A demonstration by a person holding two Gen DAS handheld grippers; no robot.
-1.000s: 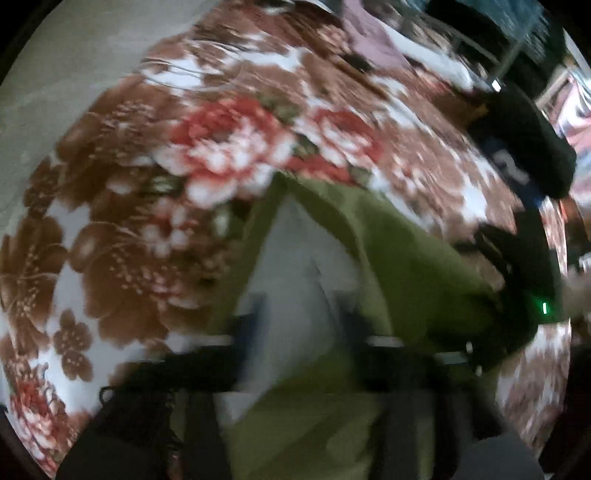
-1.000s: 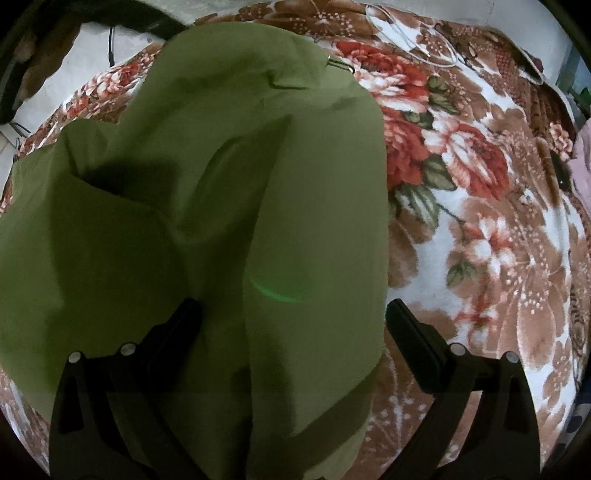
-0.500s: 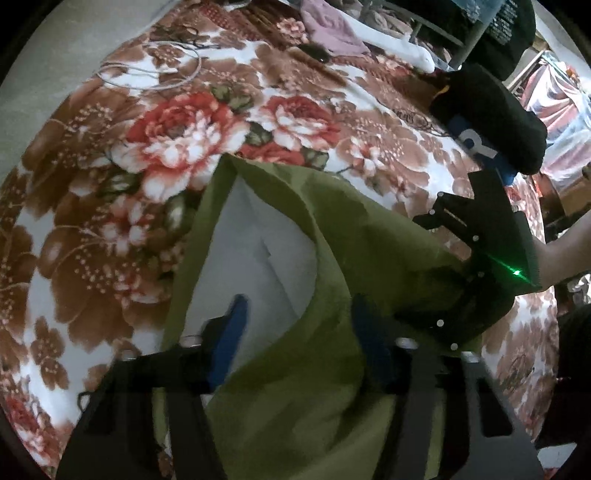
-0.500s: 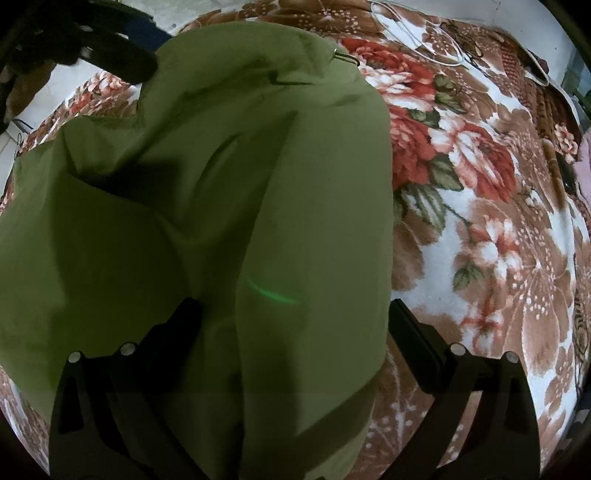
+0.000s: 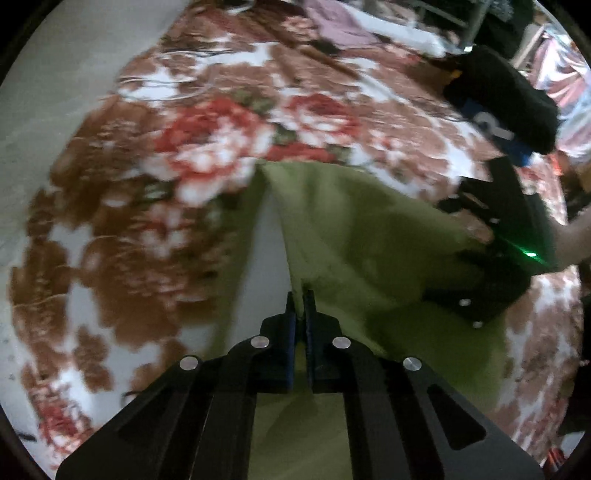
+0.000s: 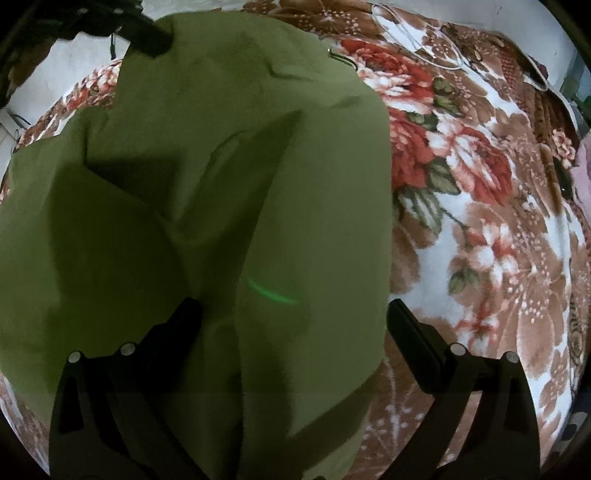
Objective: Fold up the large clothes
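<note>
An olive-green garment (image 5: 362, 236) with a pale lining lies on a floral bedspread (image 5: 207, 158). My left gripper (image 5: 300, 299) is shut on a raised fold of the garment's edge. The right gripper shows in the left wrist view (image 5: 495, 258) at the garment's right side. In the right wrist view the garment (image 6: 207, 206) fills most of the picture. My right gripper (image 6: 291, 314) is open, its fingers wide apart with green cloth lying between them. The left gripper's tip (image 6: 144, 37) shows at the garment's far corner.
The bedspread (image 6: 480, 206) is brown, red and white. A black bag with a blue patch (image 5: 502, 107) and pink clothes (image 5: 340, 26) lie at the bed's far side. A white cable (image 6: 424, 40) lies on the spread. A pale wall (image 5: 55, 74) borders the bed.
My left gripper has closed from open onto the garment's fold. The left view is blurred with motion. The right gripper stays open over the cloth.
</note>
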